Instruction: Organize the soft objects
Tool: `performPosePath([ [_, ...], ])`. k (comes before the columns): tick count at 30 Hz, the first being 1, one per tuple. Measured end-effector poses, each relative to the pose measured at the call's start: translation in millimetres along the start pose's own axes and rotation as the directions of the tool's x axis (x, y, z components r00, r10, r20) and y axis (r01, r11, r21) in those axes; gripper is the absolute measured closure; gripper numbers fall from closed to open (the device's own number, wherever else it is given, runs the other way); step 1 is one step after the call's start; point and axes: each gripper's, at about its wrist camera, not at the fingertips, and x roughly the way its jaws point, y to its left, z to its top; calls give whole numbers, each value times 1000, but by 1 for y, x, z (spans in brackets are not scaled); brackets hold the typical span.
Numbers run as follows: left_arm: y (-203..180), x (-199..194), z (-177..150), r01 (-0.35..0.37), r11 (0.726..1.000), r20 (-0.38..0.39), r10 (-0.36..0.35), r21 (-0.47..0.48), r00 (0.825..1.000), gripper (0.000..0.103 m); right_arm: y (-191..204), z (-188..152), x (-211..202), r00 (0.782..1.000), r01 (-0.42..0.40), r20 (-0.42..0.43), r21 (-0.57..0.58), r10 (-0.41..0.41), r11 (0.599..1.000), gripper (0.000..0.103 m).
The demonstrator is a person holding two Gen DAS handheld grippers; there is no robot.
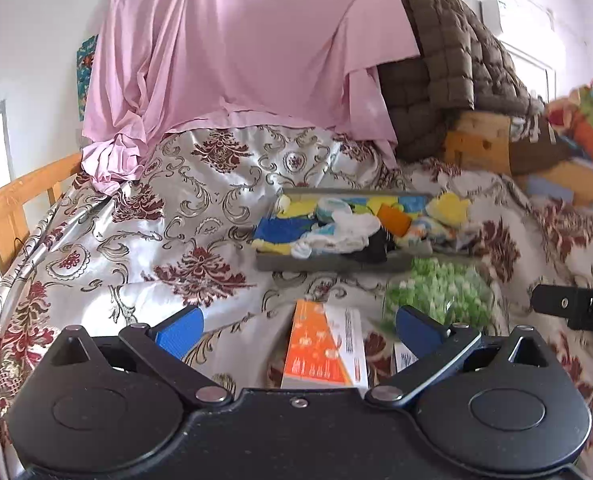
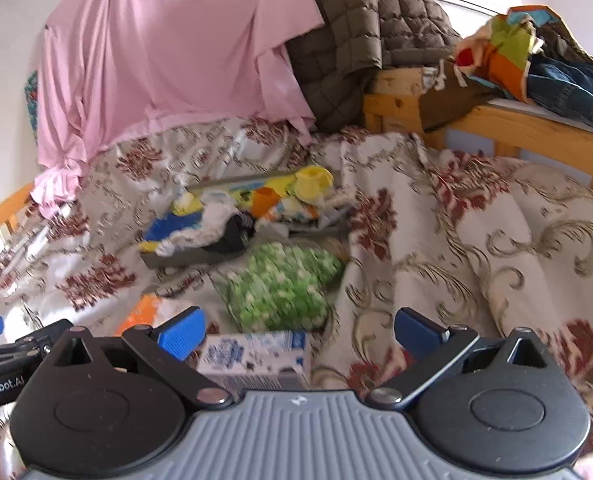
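Left wrist view: approach step. Left claw (image 1: 296,326) released, empty; right claw (image 2: 298,330) likewise. Next: descend toward green bundle (image 2: 282,288) beside tray (image 1: 336,262).

Open bedspread to the sides, a crowded middle

Wide bare room is seen on the bedspread (image 1: 144,240) beside the gray tray (image 1: 336,262). The middle way is blocked by an orange box (image 1: 320,350), a blue-and-white box (image 2: 256,356) and a green bag (image 2: 284,288) just before the tray. Behind, the way is shut by a pink sheet (image 1: 236,48).
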Motion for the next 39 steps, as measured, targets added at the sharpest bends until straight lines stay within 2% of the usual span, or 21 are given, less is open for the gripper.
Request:
performPosePath([
  [7, -7, -5, -21, -28, 998, -37, 31, 64, 999, 1, 4, -14, -1, 993, 74, -90, -16, -75, 997, 0],
  [13, -6, -4, -32, -49, 995, -69, 55, 82, 996, 1, 16, -21, 0, 986, 91, -134, -85, -102, 992, 0],
  [25, 2, 2, -43, -88, 995, -142, 95, 54, 985, 1, 21, -25, 6, 979, 80, -177, -117, -101, 990, 0],
  [39, 0, 3, -46, -110, 992, -158, 119, 60, 980, 1, 25, -29, 14, 971, 49, -226, -148, -82, 988, 0],
])
